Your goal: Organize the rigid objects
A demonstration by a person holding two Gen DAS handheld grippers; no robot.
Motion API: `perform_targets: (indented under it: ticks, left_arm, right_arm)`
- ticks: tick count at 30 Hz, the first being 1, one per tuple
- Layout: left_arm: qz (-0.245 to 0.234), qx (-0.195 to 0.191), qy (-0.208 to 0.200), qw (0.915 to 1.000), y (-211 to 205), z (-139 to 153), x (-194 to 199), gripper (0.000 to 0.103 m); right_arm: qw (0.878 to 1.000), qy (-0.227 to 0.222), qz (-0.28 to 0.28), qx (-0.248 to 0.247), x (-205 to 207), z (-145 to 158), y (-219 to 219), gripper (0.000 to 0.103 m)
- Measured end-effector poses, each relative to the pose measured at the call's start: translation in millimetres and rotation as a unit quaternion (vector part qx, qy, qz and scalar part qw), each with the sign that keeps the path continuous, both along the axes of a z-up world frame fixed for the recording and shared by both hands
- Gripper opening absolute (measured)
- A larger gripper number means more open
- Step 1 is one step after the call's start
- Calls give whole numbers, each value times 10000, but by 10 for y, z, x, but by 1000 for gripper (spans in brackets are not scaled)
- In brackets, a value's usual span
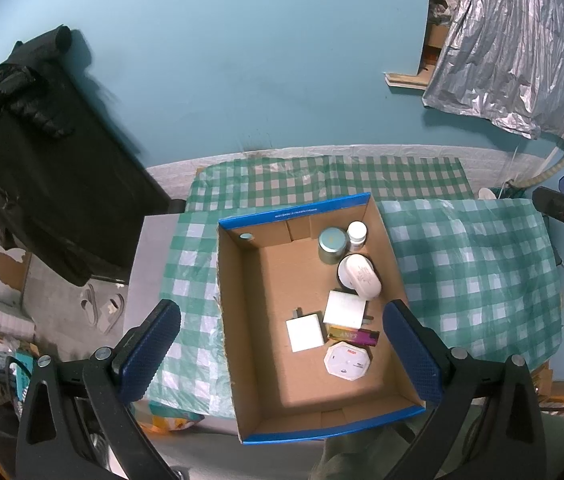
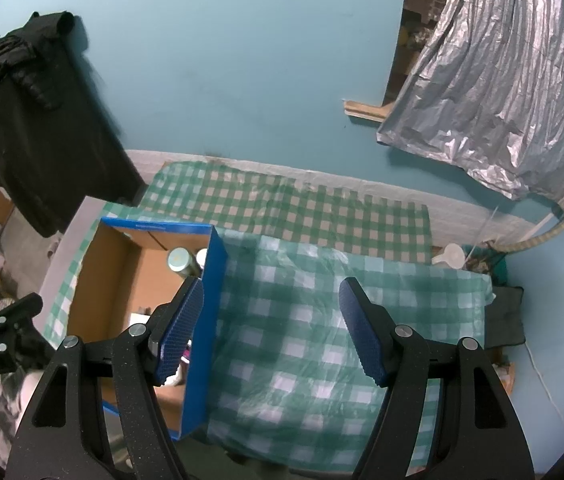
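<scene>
Because both tongs hang above the counter (image 1: pixel 482 280) with nothing between their pads, the sorting looks close to finished or paused between items. The left tongs (image 1: pixel 282 356) are spread wide and empty, poised over the near end of the cardboard box (image 1: pixel 241 320), probably so the whole interior stays in sight.

Inside the box, going left to right, a white square block (image 1: pixel 306 334) lies near the middle of the floor. Just beside it sits a larger white square box (image 1: pixel 344 310), with a gold-and-purple pack (image 1: pixel 354 335) at its near edge and a white octagonal case (image 1: pixel 347 360) nearer still. Toward the far right corner stand a grey-green tin (image 1: pixel 332 244) and a white bottle (image 1: pixel 356 234), upright, likely so they cannot roll. A white oval case (image 1: pixel 362 274) lies between that pair and the flat items, along the right wall.

The box rests at the counter's left edge on the checked cloth (image 2: pixel 322 320). The right tongs (image 2: pixel 271 328) are also spread and hold nothing, hovering over bare cloth just right of the box's blue wall. No loose item shows on the cloth, except a white scoop (image 2: pixel 450 254) at the far right corner.
</scene>
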State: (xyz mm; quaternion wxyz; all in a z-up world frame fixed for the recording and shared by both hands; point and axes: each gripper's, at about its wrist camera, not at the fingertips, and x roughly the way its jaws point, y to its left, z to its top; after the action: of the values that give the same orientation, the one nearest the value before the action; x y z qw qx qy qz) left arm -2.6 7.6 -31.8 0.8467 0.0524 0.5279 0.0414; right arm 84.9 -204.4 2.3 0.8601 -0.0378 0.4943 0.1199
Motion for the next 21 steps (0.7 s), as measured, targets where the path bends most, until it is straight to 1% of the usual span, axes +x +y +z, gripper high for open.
perform_targets:
  ticks: [10,21]
  left_arm:
    - [-53,12,24,10000,-28,-28,-55,102]
    - [-25,-77,8,10000,-1,-15,-50,102]
  right_arm:
    - [10000,26,44,-16,-8,-4,27,70]
    - [9999,36,89,-33,-22,4,63,70]
